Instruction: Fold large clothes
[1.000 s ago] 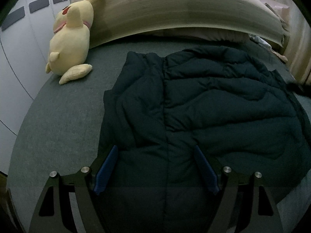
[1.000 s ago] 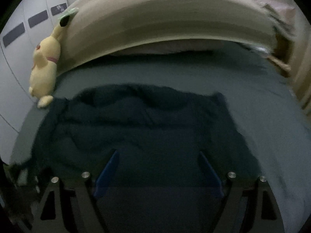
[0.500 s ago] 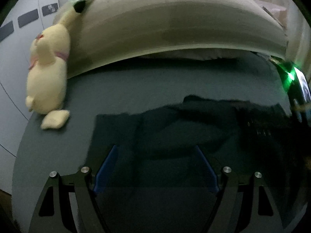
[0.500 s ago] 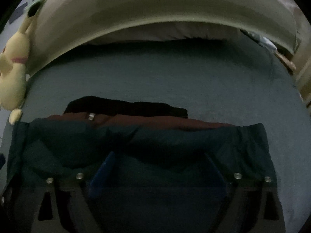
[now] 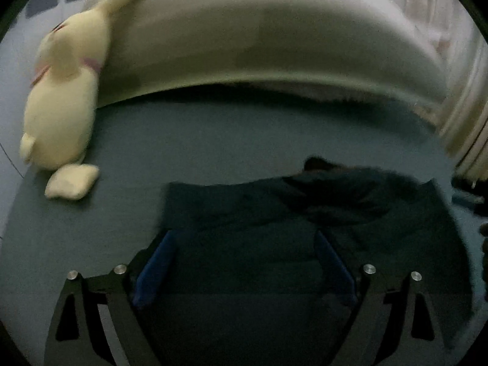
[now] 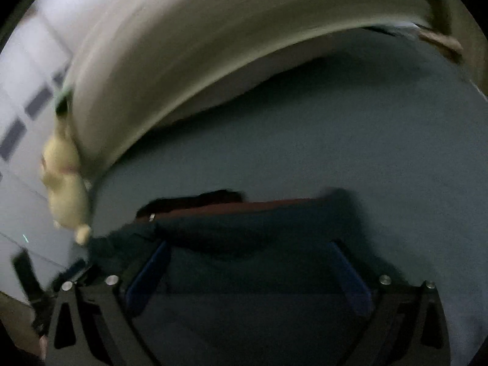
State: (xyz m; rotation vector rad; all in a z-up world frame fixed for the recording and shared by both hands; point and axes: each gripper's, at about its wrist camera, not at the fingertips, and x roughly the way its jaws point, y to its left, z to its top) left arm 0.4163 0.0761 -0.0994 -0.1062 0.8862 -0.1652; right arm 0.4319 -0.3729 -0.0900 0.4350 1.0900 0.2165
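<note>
Jacket [image 5: 274, 244]: matt, quilted dark cloth. Bed sheet [image 5: 213, 140]: matt grey fabric. Plush toy [image 5: 58, 113]: soft yellow pile.

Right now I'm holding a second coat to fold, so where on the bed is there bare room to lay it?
The widest bare stretch of grey sheet runs between the headboard cushion and the dark jacket. A smaller patch lies left of the jacket, below the yellow plush. The near side is crowded: the jacket fills it, under both grippers.

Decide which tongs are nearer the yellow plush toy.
Left. The plush toy looms large just ahead-left of the left tongs. From the right tongs it looks small, far off left, across the dark jacket.
</note>
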